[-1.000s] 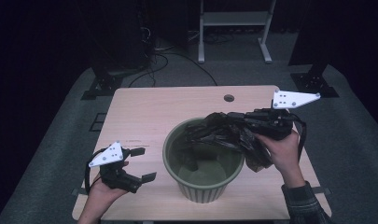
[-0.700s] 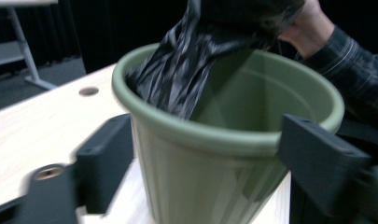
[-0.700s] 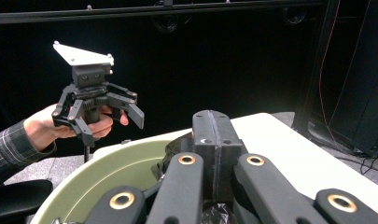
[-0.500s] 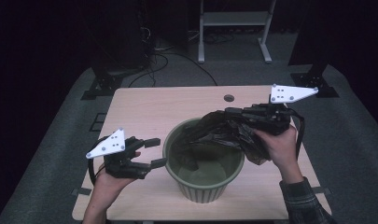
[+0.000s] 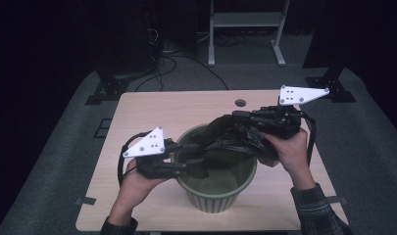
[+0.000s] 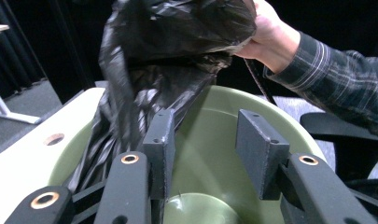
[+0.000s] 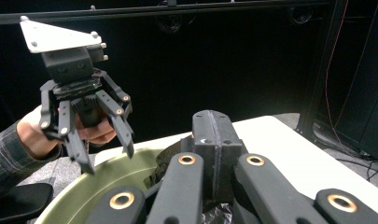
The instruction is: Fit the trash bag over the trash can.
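Observation:
A green ribbed bin (image 5: 220, 193) stands on the wooden table (image 5: 152, 112). A crumpled black plastic bag (image 5: 235, 134) hangs over the bin's mouth, partly inside it. My right gripper (image 5: 240, 117) is shut on the bag's top, its pads (image 7: 213, 133) pressed together over the black plastic bag (image 7: 170, 165). My left gripper (image 5: 200, 165) hovers over the bin's left rim, pointing inward. Its jaws have just been closing and still stand apart, with nothing between the pads (image 6: 259, 147). The bag (image 6: 144, 70) hangs just beyond the left pad. From the right gripper view, the left gripper (image 7: 109, 161) is above the bin's rim (image 7: 79, 191).
A small round hole (image 5: 240, 103) sits near the table's far edge. A white metal stand (image 5: 245, 19) and cables (image 5: 181, 58) lie on the floor behind the table. Bare tabletop shows at the left and far side of the bin.
My left gripper rose from the table's front left and moved right to the bin's rim, and its jaws narrowed. The right gripper and the bag hardly moved.

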